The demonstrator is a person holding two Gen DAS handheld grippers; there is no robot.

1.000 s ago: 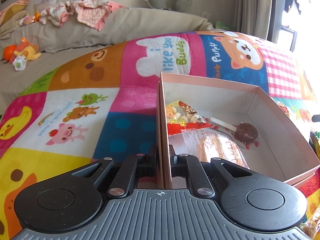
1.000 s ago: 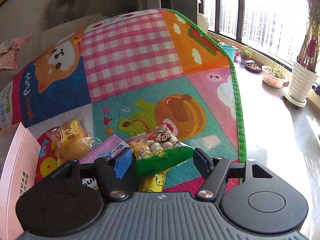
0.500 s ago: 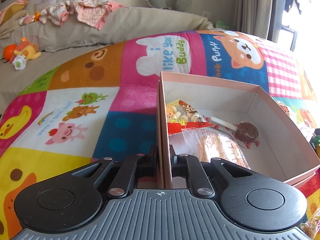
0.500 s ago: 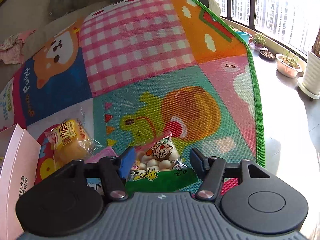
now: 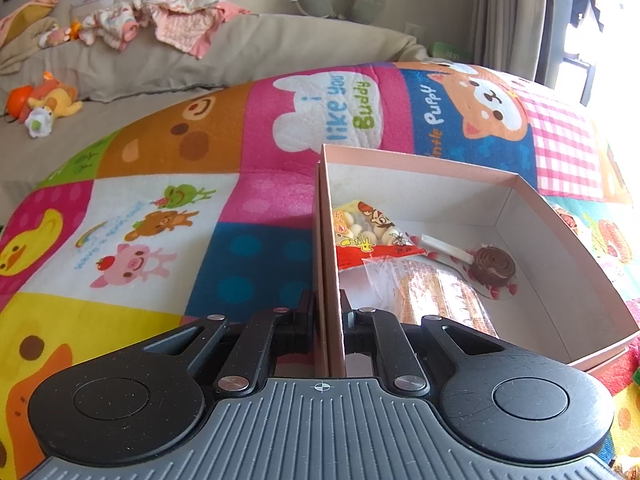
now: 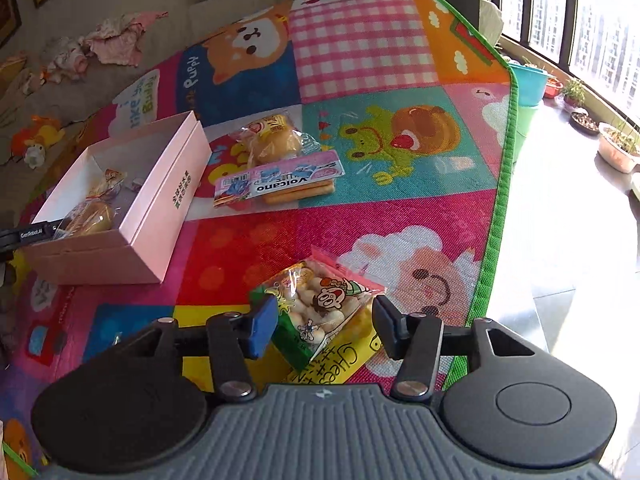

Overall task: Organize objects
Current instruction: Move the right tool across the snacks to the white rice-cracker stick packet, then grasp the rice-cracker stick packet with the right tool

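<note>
My left gripper is shut on the near wall of the open pink box, one finger inside and one outside. The box holds a red-edged snack bag, a wafer pack and a chocolate swirl lollipop. My right gripper has a green-edged bag of round snacks between its pads. Its jaws are opening slightly, but the bag still spans the gap and touches both. Just beneath it shows a yellow packet lettered "Cheese".
A wrapped bun and a pink "Volcano" pack lie on the colourful play mat right of the box. The mat's green edge borders bare floor with plant pots. A beige cushion with clothes and toys runs behind.
The right gripper closed around the green-edged snack bag and drew back from the bun and the pink pack, the bag staying between its fingers. The left gripper and box stayed still.
</note>
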